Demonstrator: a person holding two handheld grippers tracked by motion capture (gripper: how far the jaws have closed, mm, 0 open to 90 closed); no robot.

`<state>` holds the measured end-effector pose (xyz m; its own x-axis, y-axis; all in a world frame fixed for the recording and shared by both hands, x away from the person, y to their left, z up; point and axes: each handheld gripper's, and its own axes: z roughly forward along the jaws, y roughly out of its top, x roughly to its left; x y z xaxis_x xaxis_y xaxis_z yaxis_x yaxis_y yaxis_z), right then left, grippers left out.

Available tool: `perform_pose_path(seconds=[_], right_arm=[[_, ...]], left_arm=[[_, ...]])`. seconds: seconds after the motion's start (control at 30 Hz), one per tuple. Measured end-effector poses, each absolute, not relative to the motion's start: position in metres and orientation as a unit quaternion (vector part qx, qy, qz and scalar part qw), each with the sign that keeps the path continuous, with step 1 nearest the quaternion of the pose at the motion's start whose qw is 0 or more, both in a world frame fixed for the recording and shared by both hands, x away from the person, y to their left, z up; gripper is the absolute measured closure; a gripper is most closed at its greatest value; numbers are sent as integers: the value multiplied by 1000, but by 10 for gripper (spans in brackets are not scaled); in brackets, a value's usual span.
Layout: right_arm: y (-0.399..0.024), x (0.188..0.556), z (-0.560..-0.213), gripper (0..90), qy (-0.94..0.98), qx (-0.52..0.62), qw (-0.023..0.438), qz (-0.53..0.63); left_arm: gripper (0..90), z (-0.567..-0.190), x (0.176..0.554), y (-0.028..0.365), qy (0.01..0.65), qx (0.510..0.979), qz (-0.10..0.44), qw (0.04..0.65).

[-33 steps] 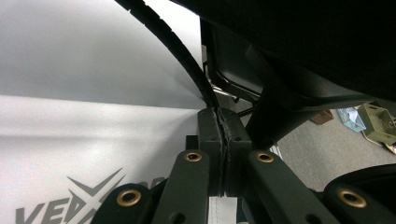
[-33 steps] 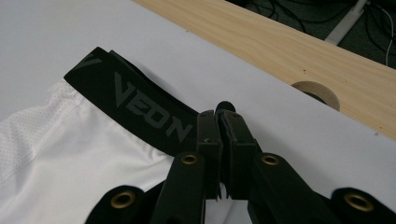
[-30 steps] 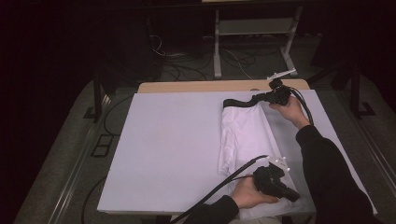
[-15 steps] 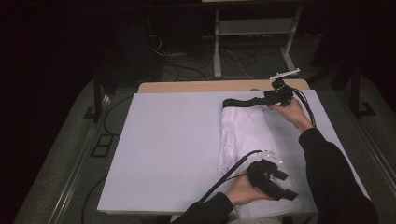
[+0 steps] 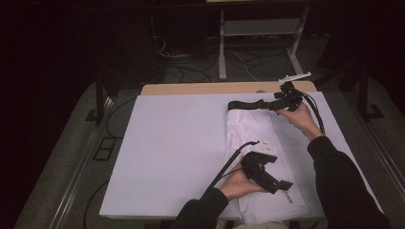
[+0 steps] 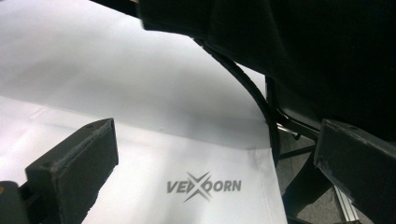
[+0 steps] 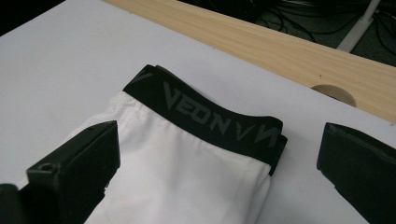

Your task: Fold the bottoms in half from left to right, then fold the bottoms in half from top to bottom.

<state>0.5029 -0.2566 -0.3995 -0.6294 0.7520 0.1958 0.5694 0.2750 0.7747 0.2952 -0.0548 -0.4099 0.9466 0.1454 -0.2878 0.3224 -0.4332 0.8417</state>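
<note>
A folded white garment (image 5: 255, 136) with a black waistband (image 5: 246, 104) lies on the right half of the table. My right gripper (image 5: 277, 102) hovers at the waistband's far right end. In the right gripper view its jaws stand wide apart over the lettered waistband (image 7: 205, 116), touching nothing. My left gripper (image 5: 282, 187) is over the garment's near end. Its wide-apart jaws frame the grey logo (image 6: 204, 186) on the white cloth. Both sets of jaws have just been opening, and no pad presses on the cloth. A dark sleeve (image 6: 327, 56) hangs across the left gripper view.
A white sheet (image 5: 176, 152) covers the table, with a strip of wooden tabletop (image 5: 200, 88) bare at the far edge and a round cable hole (image 7: 334, 93) in it. Behind the table stand a white metal frame (image 5: 258, 33) and loose floor cables (image 5: 191, 62).
Both grippers have let go of the garment and opened. The left hand has lifted and drawn a little away from the near hem. The garment lies flat.
</note>
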Motion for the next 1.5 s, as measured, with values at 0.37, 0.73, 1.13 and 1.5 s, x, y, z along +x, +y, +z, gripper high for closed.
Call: perform_pose_path(seconds=[0.37, 0.73, 1.13, 1.5], right_arm=[[-253, 489, -397, 0, 792, 405, 104, 444], [-258, 471, -389, 0, 785, 401, 111, 459], [-261, 455, -389, 0, 785, 398, 116, 460], [-261, 447, -390, 0, 781, 393, 111, 473]], left_arm=[[0, -404, 306, -38, 152, 837, -68, 521], [0, -399, 314, -24, 166, 835, -52, 523], [0, -393, 326, -8, 187, 828, -32, 528], [0, -390, 337, 6, 200, 822, -15, 533]])
